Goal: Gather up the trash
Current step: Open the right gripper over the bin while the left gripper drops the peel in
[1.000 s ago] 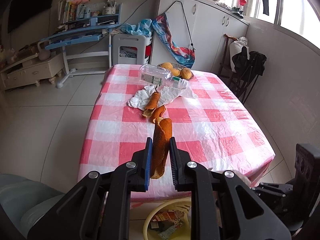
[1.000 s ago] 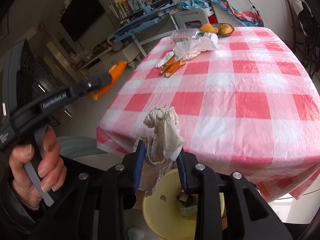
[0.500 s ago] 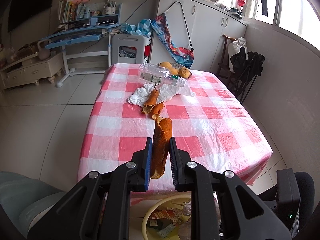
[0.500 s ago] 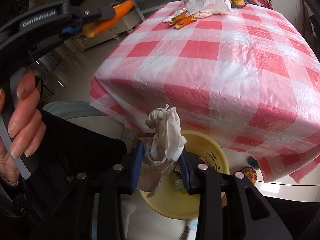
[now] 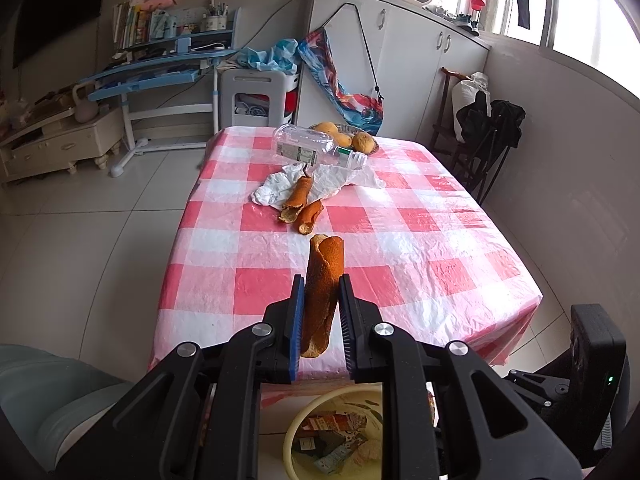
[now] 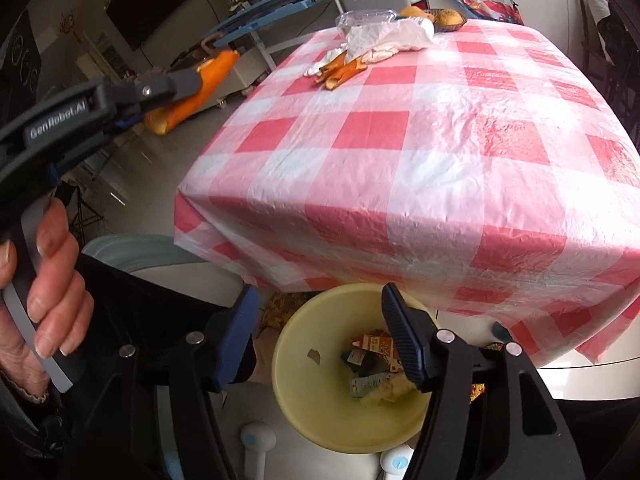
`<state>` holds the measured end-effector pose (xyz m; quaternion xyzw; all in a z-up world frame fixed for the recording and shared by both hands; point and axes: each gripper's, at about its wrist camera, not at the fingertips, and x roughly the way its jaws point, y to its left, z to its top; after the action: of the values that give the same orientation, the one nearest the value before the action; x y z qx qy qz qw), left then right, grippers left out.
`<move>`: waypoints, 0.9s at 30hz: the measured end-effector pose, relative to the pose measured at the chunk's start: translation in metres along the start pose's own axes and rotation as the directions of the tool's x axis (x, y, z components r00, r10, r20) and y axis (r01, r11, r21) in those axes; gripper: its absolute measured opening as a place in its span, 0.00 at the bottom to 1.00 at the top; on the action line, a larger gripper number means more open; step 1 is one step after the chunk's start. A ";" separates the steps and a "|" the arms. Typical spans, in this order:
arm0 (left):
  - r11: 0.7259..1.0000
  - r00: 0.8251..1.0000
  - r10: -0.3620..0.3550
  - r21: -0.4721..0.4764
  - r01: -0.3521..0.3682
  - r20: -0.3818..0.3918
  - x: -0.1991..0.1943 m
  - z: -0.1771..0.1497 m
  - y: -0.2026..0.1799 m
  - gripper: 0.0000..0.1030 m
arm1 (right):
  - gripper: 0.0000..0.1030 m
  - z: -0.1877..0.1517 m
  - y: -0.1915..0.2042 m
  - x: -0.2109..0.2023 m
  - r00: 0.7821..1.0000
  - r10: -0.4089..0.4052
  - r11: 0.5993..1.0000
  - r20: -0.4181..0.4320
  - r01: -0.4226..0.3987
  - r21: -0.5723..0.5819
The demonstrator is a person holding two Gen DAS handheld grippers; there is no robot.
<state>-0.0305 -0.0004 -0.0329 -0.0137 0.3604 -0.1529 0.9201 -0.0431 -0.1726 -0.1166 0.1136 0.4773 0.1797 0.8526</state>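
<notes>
My left gripper [image 5: 321, 282] is shut on a long curled orange peel [image 5: 323, 276], held upright in front of the near table edge. From the right wrist view the same left gripper [image 6: 195, 79] and its peel [image 6: 200, 92] hang at the left, with a hand on the handle. My right gripper [image 6: 319, 294] hangs over a yellow bin [image 6: 292, 344] on the floor; its jaws are opening and nothing is between them. Cartons and scraps lie in the bin. Two more peels [image 5: 301, 206], crumpled white paper [image 5: 332, 178] and a clear plastic bottle [image 5: 306, 145] lie at the far end of the table.
The table carries a red and white checked plastic cloth [image 5: 420, 240] that drapes over its edges. A basket of oranges [image 5: 356, 139] stands behind the bottle. A grey-green seat [image 5: 48, 392] is at the near left. Chairs with dark bags [image 5: 492, 128] line the right wall.
My right gripper's jaws have spread wide and the crumpled tissue they held is gone from between them. The left gripper keeps its hold on the peel and has barely moved.
</notes>
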 end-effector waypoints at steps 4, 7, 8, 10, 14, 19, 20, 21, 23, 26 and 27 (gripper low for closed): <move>1.000 1.000 -0.002 0.008 0.002 -0.003 -0.001 -0.002 -0.003 0.16 | 0.63 0.004 -0.004 -0.008 0.999 -0.005 1.000 0.050 0.003 0.028; 1.000 1.000 -0.002 0.016 0.002 -0.005 -0.001 -0.003 -0.005 0.16 | 0.64 0.006 -0.007 -0.011 0.997 -0.009 0.999 0.078 0.006 0.047; 1.000 1.000 -0.002 0.018 0.002 -0.005 -0.001 -0.004 -0.006 0.16 | 0.64 0.007 -0.008 -0.013 0.996 -0.011 0.999 0.086 0.007 0.052; 1.000 1.000 -0.003 0.022 0.003 -0.008 -0.001 -0.006 -0.007 0.16 | 0.65 0.008 -0.009 -0.015 0.995 -0.015 0.998 0.102 0.009 0.062; 1.000 1.000 -0.010 0.028 0.010 -0.023 0.000 -0.012 -0.011 0.16 | 0.67 0.011 -0.014 -0.023 0.991 -0.024 0.997 0.134 0.014 0.077; 0.997 0.997 -0.029 0.064 0.033 -0.069 -0.001 -0.033 -0.026 0.16 | 0.68 0.014 -0.019 -0.032 0.984 -0.027 0.995 0.174 0.009 0.102; 0.996 0.996 -0.034 0.077 0.040 -0.082 -0.001 -0.039 -0.030 0.16 | 0.68 0.014 -0.020 -0.034 0.983 -0.027 0.994 0.183 0.007 0.108; 0.995 0.995 -0.039 0.087 0.047 -0.093 -0.001 -0.044 -0.034 0.16 | 0.68 0.014 -0.021 -0.035 0.981 -0.028 0.994 0.191 0.006 0.113; 0.992 0.991 -0.052 0.111 0.066 -0.124 0.000 -0.055 -0.043 0.16 | 0.69 0.014 -0.024 -0.039 0.978 -0.031 0.992 0.208 0.004 0.127; 0.987 0.985 -0.052 0.142 0.076 -0.165 0.001 -0.067 -0.053 0.29 | 0.70 0.015 -0.030 -0.045 0.971 -0.043 0.988 0.235 0.007 0.153; 0.986 0.984 -0.042 0.150 0.069 -0.171 0.001 -0.070 -0.055 0.42 | 0.71 0.015 -0.032 -0.047 0.969 -0.050 0.987 0.244 0.010 0.163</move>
<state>-0.0913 -0.0471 -0.0783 0.0609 0.4229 -0.2068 0.8802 -0.0468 -0.2215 -0.0841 0.1963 0.3819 0.1122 0.8961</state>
